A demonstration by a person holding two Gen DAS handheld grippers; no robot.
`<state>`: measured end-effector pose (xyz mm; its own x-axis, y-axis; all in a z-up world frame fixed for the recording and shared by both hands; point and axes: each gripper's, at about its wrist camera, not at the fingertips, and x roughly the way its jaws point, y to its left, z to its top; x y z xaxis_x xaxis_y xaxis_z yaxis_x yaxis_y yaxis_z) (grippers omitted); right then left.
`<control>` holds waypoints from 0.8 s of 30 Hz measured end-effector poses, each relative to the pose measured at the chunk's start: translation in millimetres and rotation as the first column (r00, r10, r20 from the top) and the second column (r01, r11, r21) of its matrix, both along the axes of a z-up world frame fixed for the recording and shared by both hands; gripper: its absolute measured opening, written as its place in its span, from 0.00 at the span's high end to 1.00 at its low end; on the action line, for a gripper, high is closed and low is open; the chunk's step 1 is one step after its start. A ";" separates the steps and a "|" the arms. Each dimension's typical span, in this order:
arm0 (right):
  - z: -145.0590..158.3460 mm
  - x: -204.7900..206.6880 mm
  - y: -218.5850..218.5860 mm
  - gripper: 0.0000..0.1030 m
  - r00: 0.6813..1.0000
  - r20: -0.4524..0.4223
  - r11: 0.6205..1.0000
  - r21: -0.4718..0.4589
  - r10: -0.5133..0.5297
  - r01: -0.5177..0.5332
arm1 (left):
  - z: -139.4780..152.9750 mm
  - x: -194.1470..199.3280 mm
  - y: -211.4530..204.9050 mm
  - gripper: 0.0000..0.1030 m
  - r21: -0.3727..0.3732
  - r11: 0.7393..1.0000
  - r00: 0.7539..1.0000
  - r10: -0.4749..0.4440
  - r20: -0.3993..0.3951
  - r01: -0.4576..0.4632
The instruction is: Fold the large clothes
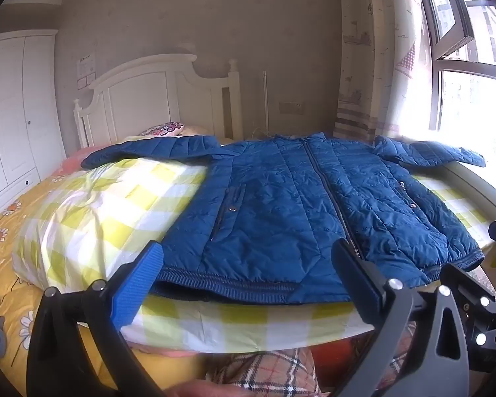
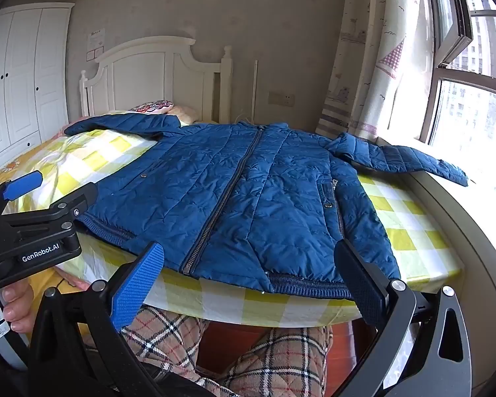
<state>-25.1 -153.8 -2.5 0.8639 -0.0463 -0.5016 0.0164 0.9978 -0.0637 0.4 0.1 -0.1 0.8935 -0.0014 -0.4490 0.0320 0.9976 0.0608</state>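
Note:
A blue quilted jacket (image 1: pixel 297 205) lies flat, front up and zipped, on a yellow-and-white checked cover (image 1: pixel 96 211); both sleeves are spread out sideways. It also shows in the right wrist view (image 2: pixel 248 198). My left gripper (image 1: pixel 248 281) is open and empty, just short of the jacket's hem, left of the zip. My right gripper (image 2: pixel 251 281) is open and empty, in front of the hem's right half. The left gripper also shows at the left of the right wrist view (image 2: pixel 46 195). The right sleeve (image 2: pixel 413 162) reaches onto the window sill.
The checked cover (image 2: pixel 410 231) lies on a bed with a white headboard (image 1: pixel 155 96) and a yellow flowered sheet (image 1: pixel 6 231). A white wardrobe (image 1: pixel 13 112) stands at the left. A window and curtain (image 1: pixel 373 66) are at the right. The person's plaid trousers (image 2: pixel 281 357) are below.

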 end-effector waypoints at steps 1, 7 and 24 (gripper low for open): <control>0.0 0.0 0.0 0.04 1.000 0.001 1.000 0.000 -0.001 0.001 | 0.0 0.0 0.1 0.02 -0.002 1.000 1.000 -0.001 0.000 0.001; 0.2 -0.3 0.0 0.04 1.000 0.003 1.000 -0.002 -0.001 0.001 | -0.1 -0.4 0.2 0.02 -0.004 1.000 1.000 -0.004 0.001 0.004; 0.6 -0.2 -1.0 0.04 1.000 0.003 1.000 0.000 -0.002 0.002 | -4.0 -2.1 3.1 0.02 -0.007 1.000 1.000 -0.005 -0.004 0.005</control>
